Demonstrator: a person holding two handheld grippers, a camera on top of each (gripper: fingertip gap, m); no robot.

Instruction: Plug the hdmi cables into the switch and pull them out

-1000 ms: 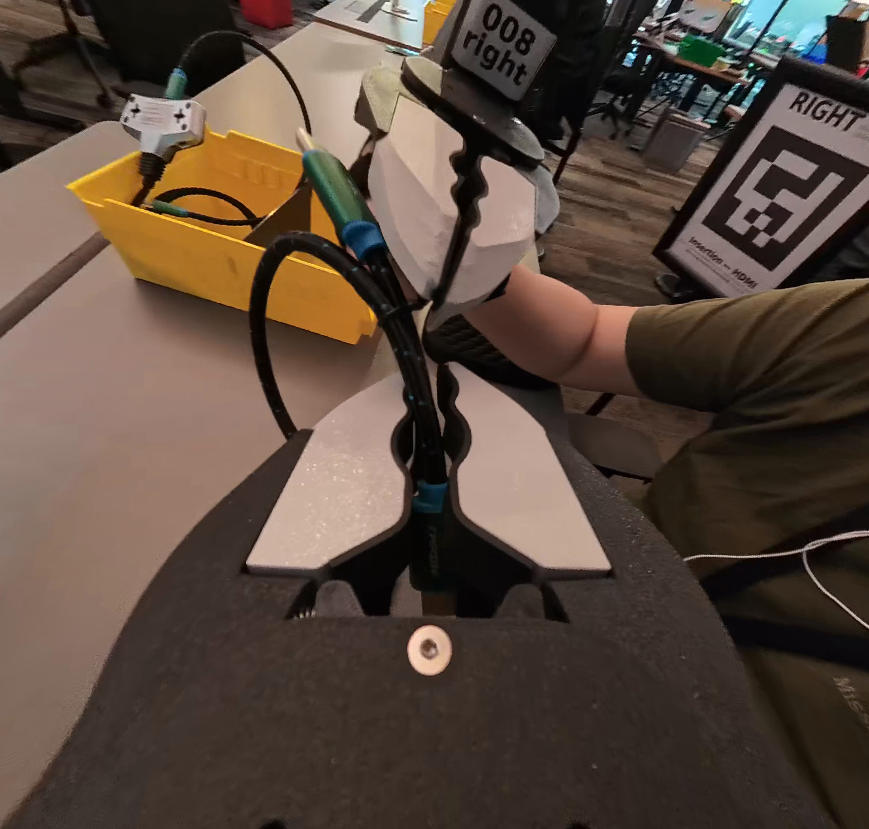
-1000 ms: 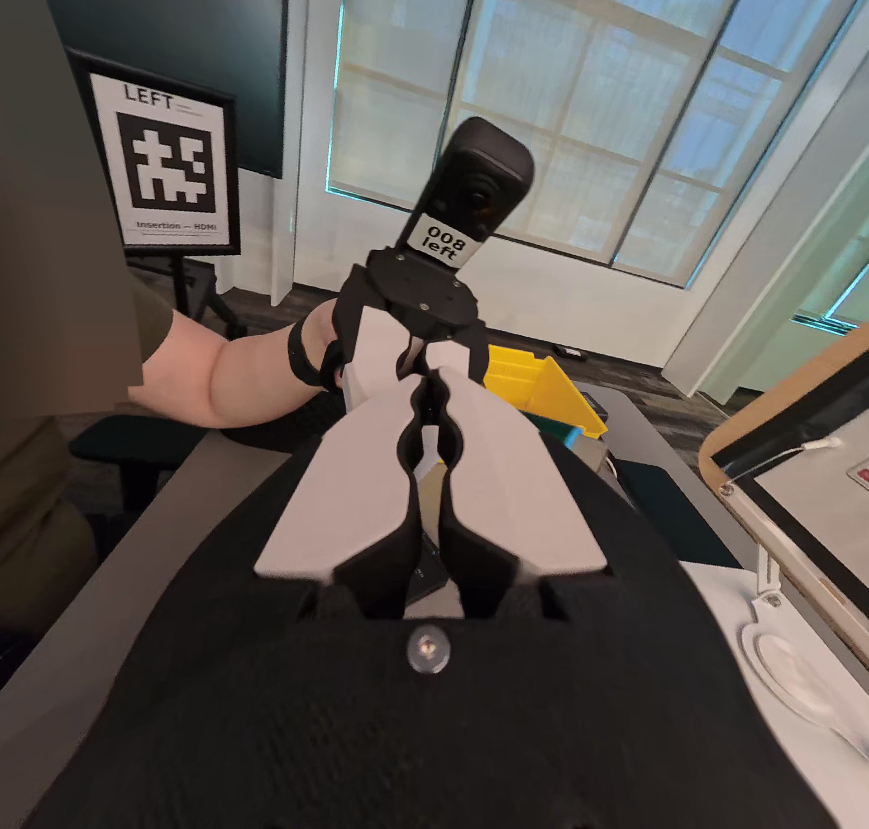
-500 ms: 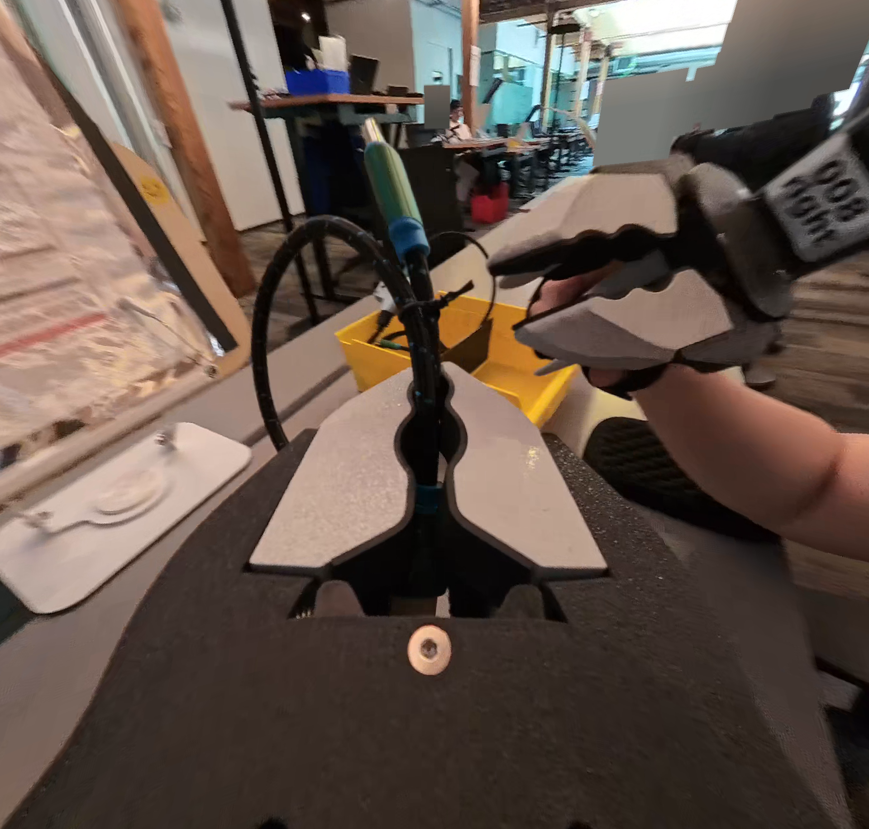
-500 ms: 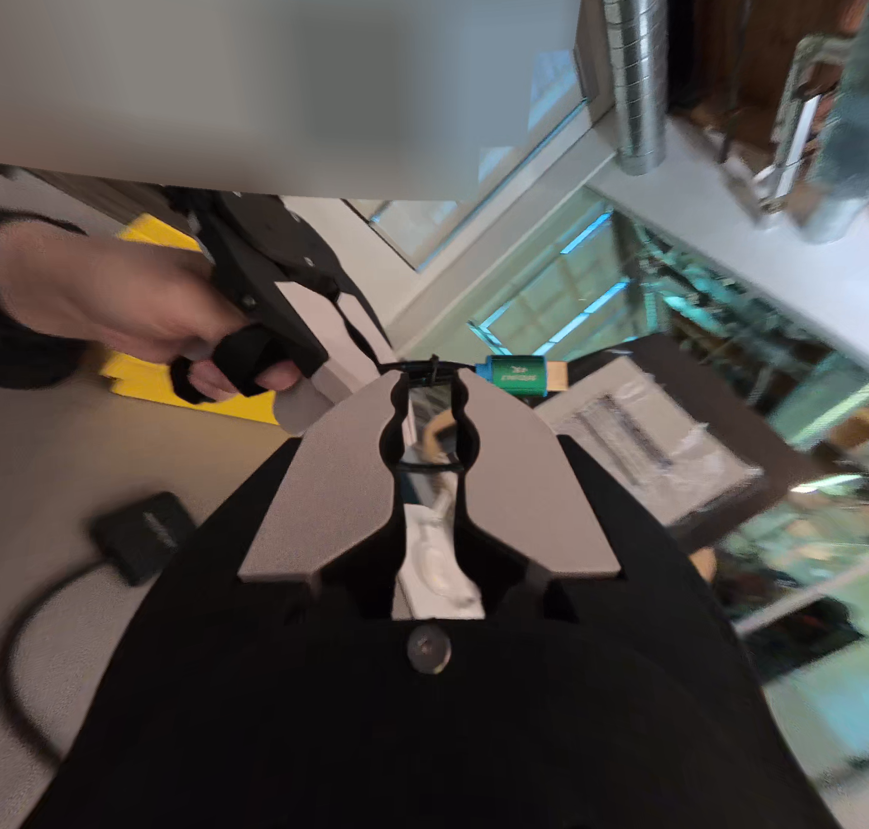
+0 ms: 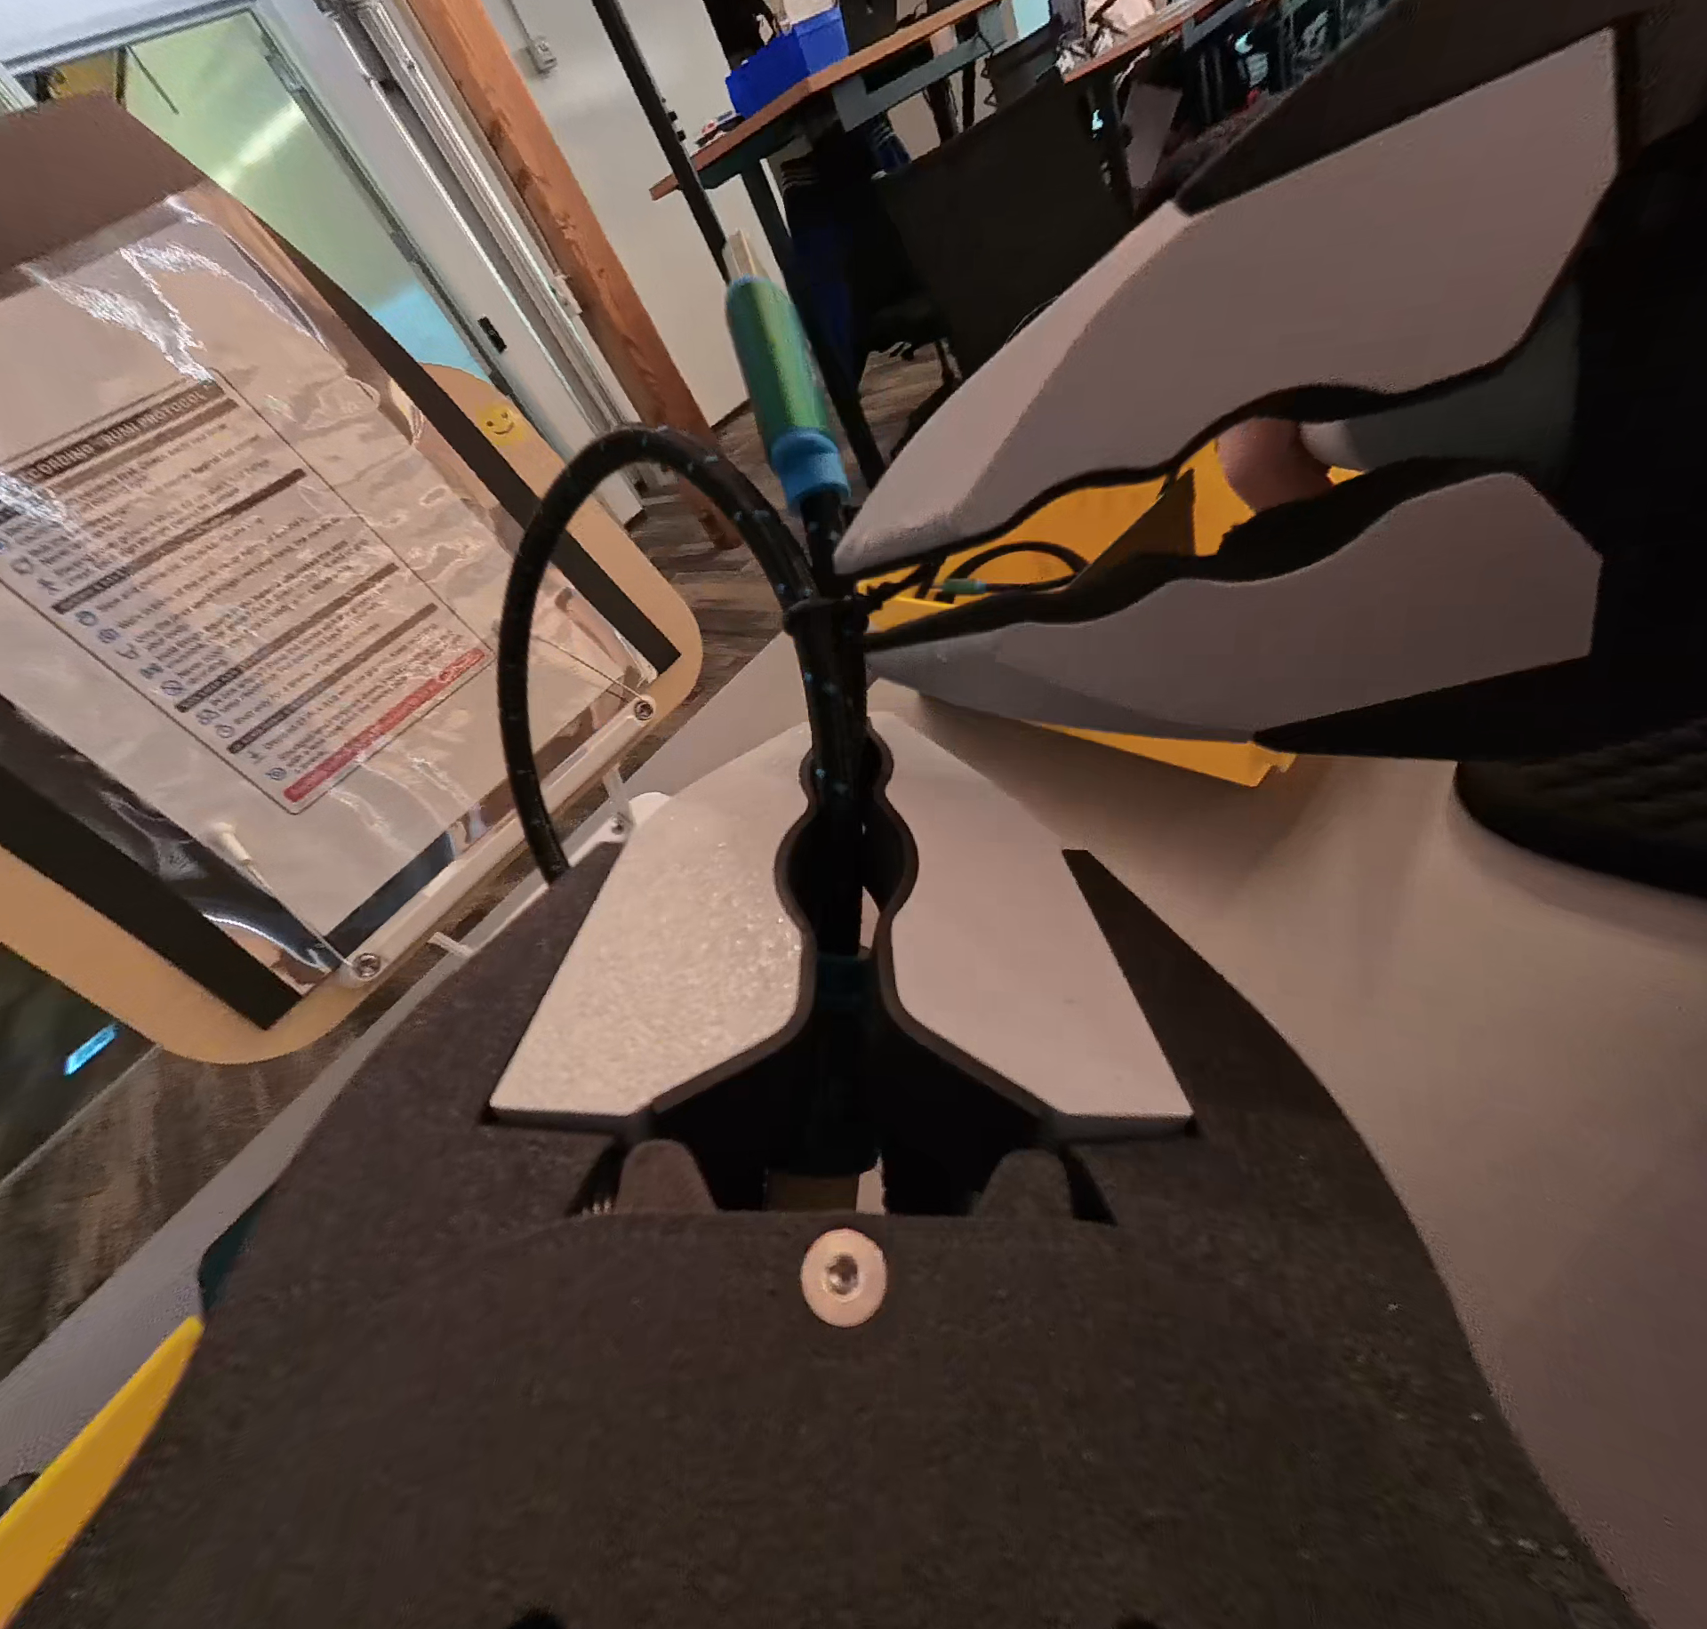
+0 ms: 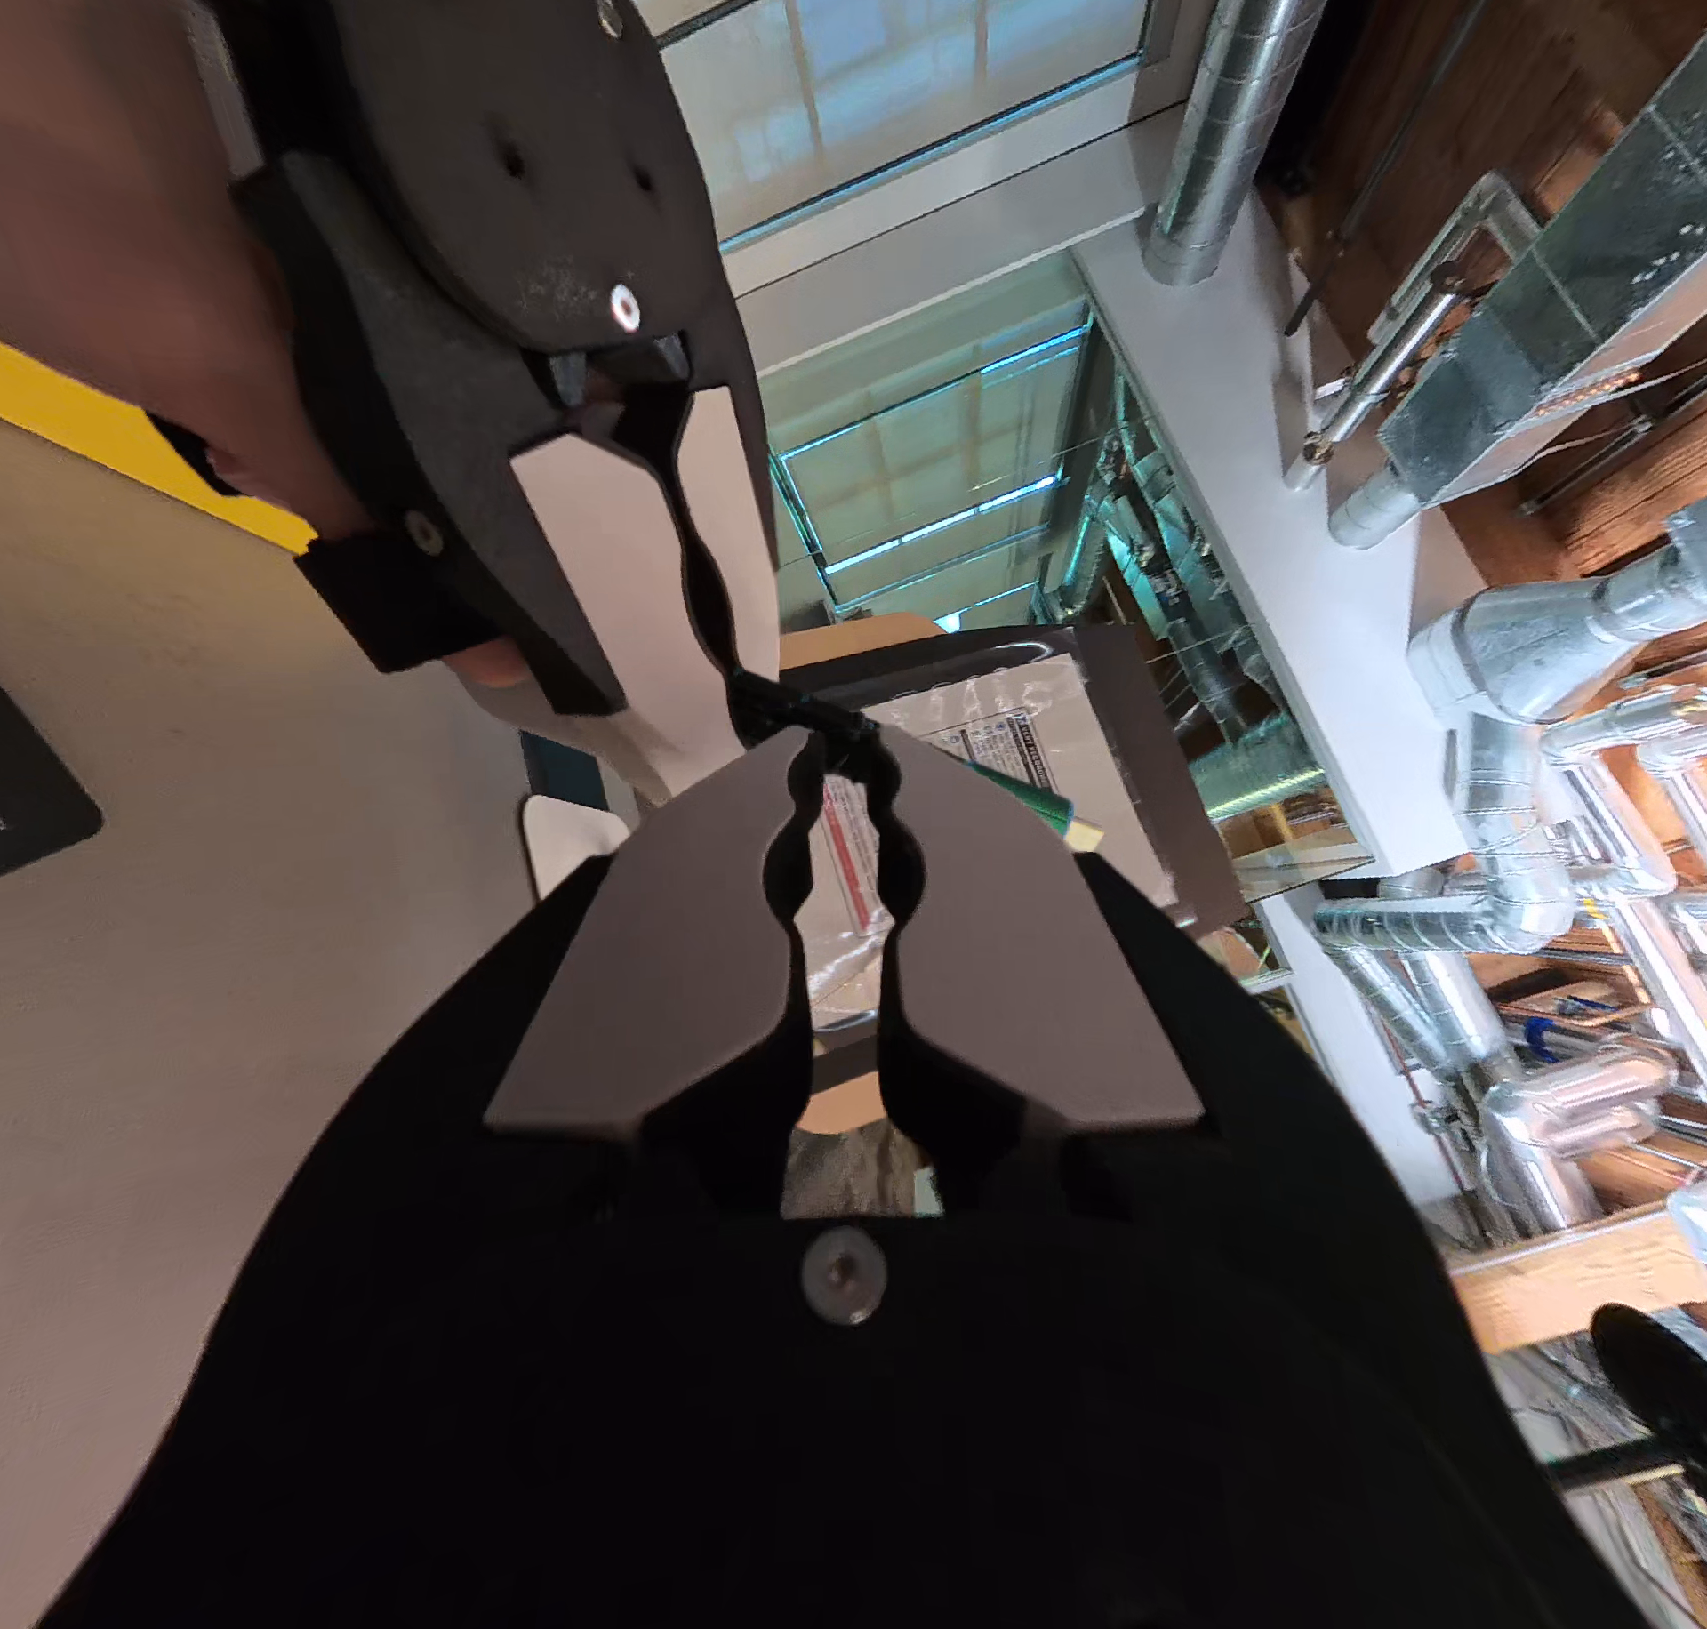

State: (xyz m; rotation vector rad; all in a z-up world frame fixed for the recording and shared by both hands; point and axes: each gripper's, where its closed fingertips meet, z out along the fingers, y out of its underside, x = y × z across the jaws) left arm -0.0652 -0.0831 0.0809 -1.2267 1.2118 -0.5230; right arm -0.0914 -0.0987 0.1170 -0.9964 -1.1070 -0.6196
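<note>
My left gripper (image 5: 836,753) is shut on a black braided HDMI cable (image 5: 517,661) and holds it above the table. The cable loops to the left and its green plug (image 5: 780,384) with a blue collar stands upright above the fingers. My right gripper (image 5: 845,601) comes in from the right. Its tips pinch the cable just below the plug. In the right wrist view, my right gripper (image 6: 842,739) holds the black cable (image 6: 785,707) at its tips. The green plug (image 6: 1025,799) points right there, and the left gripper (image 6: 739,670) is at upper left. The switch is hidden.
A yellow bin (image 5: 1136,513) with more cables stands on the grey table (image 5: 1386,984) behind the right gripper. A framed sign under clear plastic (image 5: 277,568) stands close on the left. A flat black device (image 6: 37,809) lies on the table. My hands' fingertips stand some 4 cm from each other.
The left gripper has swung left with the cable, toward the sign. The right gripper has turned, moved in from the right and closed its tips on the cable below the plug.
</note>
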